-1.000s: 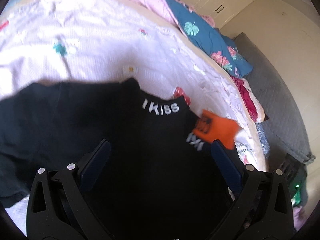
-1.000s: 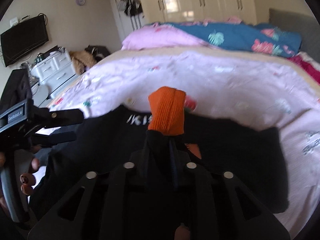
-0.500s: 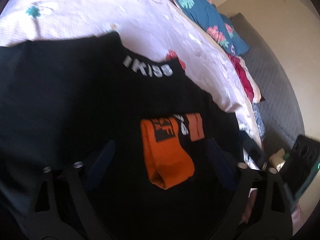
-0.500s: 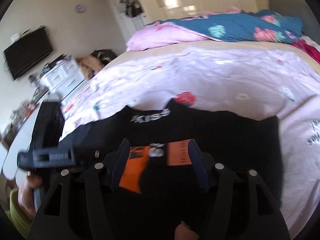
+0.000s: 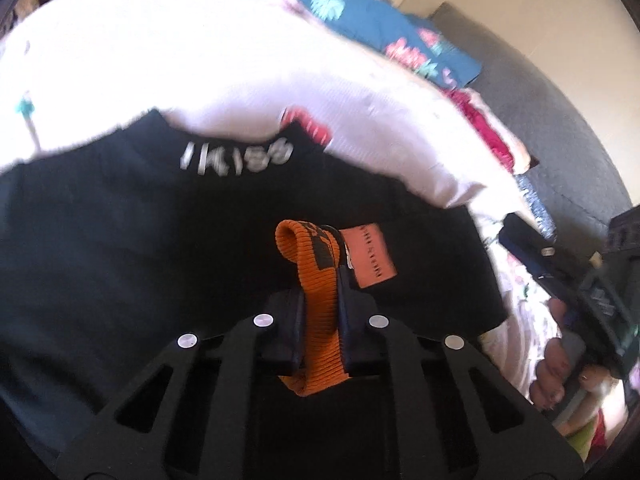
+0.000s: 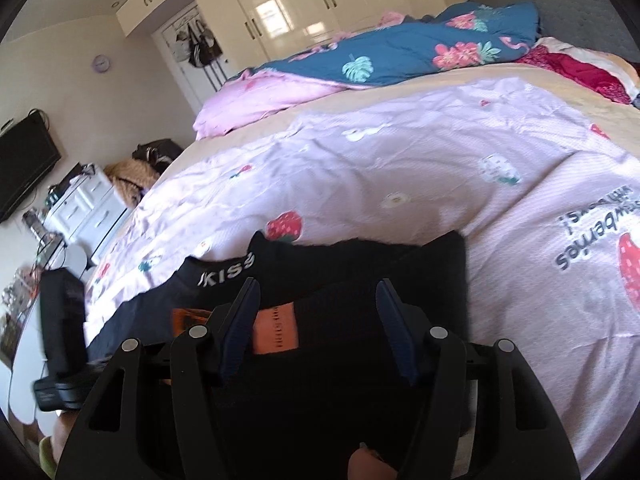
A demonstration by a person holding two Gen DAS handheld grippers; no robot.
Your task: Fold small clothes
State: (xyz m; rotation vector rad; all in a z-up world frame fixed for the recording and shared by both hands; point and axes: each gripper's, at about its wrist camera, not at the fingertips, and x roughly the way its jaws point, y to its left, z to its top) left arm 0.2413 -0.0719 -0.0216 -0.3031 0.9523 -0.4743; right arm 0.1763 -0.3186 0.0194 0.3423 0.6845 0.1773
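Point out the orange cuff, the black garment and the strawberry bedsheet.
orange cuff (image 5: 320, 312), left wrist view, ribbed middle between the pads
black garment (image 5: 120, 248), left wrist view, flat body
strawberry bedsheet (image 6: 420, 168), right wrist view, bare middle

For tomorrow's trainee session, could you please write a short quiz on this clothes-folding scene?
1. True or false: the left tongs are shut on the ribbed orange sock cuff.
2. What word is printed in white on the black garment?
A) KISS B) LOVE C) NIKE
3. Are the right tongs open or shut?

Key: 1 true; the jaws have just closed on the cuff. 2 A. 3 open, hanging over the garment with nothing gripped.
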